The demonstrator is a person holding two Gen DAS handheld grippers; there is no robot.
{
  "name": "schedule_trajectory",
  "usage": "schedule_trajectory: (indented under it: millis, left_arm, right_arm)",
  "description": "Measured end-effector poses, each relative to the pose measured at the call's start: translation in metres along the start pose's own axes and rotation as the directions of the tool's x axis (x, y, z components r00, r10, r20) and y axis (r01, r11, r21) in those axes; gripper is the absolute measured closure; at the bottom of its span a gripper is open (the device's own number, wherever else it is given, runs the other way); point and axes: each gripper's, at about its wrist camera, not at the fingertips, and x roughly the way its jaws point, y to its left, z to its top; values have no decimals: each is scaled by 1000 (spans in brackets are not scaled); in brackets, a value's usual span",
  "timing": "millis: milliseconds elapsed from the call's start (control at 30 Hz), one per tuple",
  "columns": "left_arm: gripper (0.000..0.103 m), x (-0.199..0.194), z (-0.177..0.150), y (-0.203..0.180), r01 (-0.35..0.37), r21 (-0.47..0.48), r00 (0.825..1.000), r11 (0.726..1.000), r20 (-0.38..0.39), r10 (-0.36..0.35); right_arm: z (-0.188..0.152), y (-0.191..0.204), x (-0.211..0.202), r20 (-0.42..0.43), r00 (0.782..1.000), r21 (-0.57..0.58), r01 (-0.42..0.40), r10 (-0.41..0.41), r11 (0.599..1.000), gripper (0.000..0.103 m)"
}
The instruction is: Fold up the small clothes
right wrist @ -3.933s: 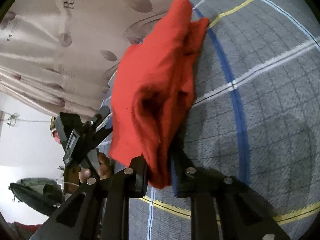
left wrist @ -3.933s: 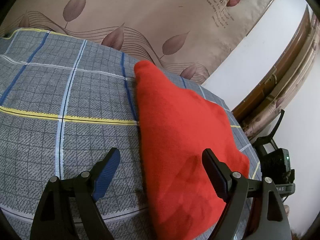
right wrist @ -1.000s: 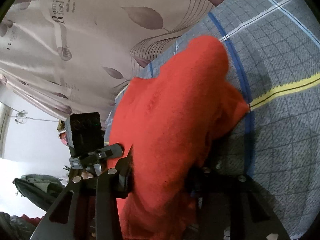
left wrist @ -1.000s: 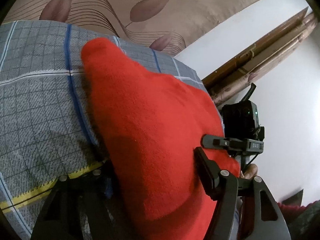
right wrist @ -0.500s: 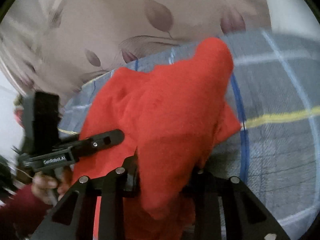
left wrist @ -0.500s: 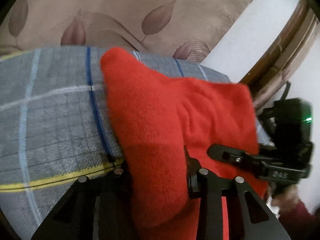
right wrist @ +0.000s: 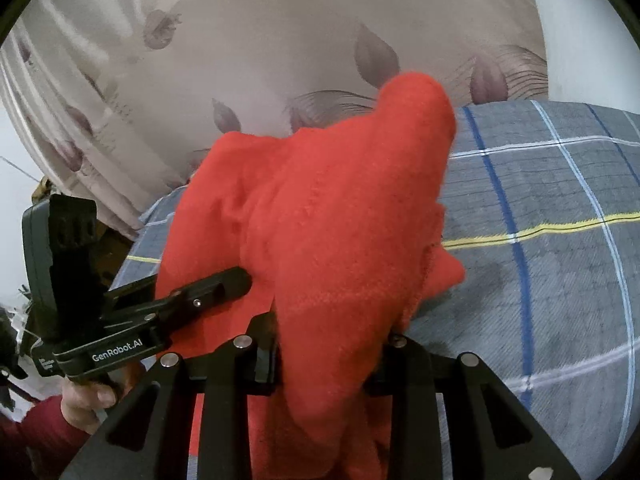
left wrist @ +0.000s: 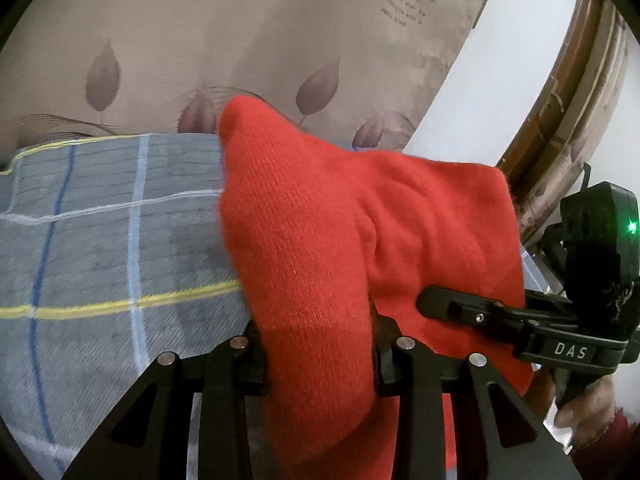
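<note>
Both grippers clamped on the red knit, lifted off the bed.

Curtain [left wrist: 240, 40] with leaf print behind; grey plaid bed [left wrist: 100, 240] below. Red knit [left wrist: 320, 240] bunched and draped between the two grippers, its far end touching the bed near the blue stripe. Left gripper [left wrist: 320, 354]: jaws narrowed onto a thick fold, pads pressing the cloth. Right gripper [right wrist: 332, 354]: same, pinching a wad of knit. Each shows in the other's view, held by a hand [right wrist: 88, 400] in a dark red sleeve [right wrist: 36, 440].
</note>
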Motion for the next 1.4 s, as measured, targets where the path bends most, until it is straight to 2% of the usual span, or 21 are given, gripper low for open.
schedule_trajectory:
  millis: [300,667,1100,1400]
  left_arm:
    - [68,-65,-25,4,-45,-1,999,999,31,45]
    - [68,-125,-67,5,-97,0,995,995,38,97]
    - [68,-169,-104,-1,-121,-21,992,992,35,121]
    - [68,-179,-125,0,-154,-7,988,988,25,154]
  right_arm:
    - [-28,47,-25,-2,998,-30,-69,69,997,76]
    - [-68,91,-38,-41,991,-49,-131,129,990,76]
    - [-105,116,-55,-69,983,-63,-173,169,983,76]
    - [-129,123,-55,-104,977,-59,-191,184,980,76]
